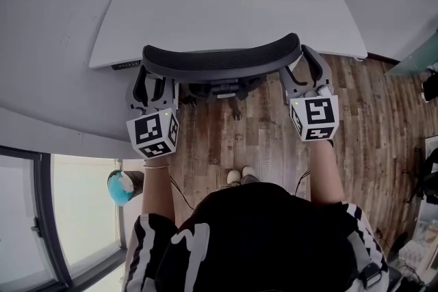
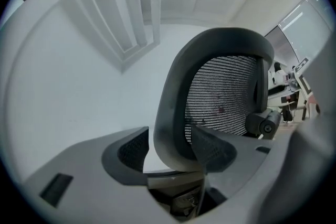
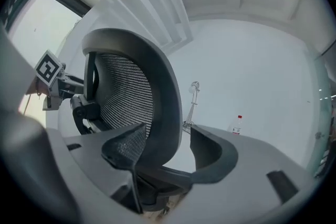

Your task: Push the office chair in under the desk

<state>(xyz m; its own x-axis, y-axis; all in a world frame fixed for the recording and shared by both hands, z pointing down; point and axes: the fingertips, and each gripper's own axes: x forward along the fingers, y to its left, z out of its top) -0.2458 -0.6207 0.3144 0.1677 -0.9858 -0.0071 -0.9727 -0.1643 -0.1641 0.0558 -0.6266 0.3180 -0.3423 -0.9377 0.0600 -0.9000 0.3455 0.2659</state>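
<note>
Left gripper (image 1: 152, 87) has its jaws apart, straddling the left rim of the office chair (image 1: 222, 59) backrest. Right gripper (image 1: 305, 76) straddles the right rim likewise. The chair stands at the worktop's (image 1: 226, 3) near edge, facing far, its backrest long axis running left-right. Best to push both sides evenly, or it may swivel.

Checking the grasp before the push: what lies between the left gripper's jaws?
The office chair's backrest rim stands between the jaws of the left gripper, which straddle it with a gap at one pad. The left gripper view shows it.
</note>
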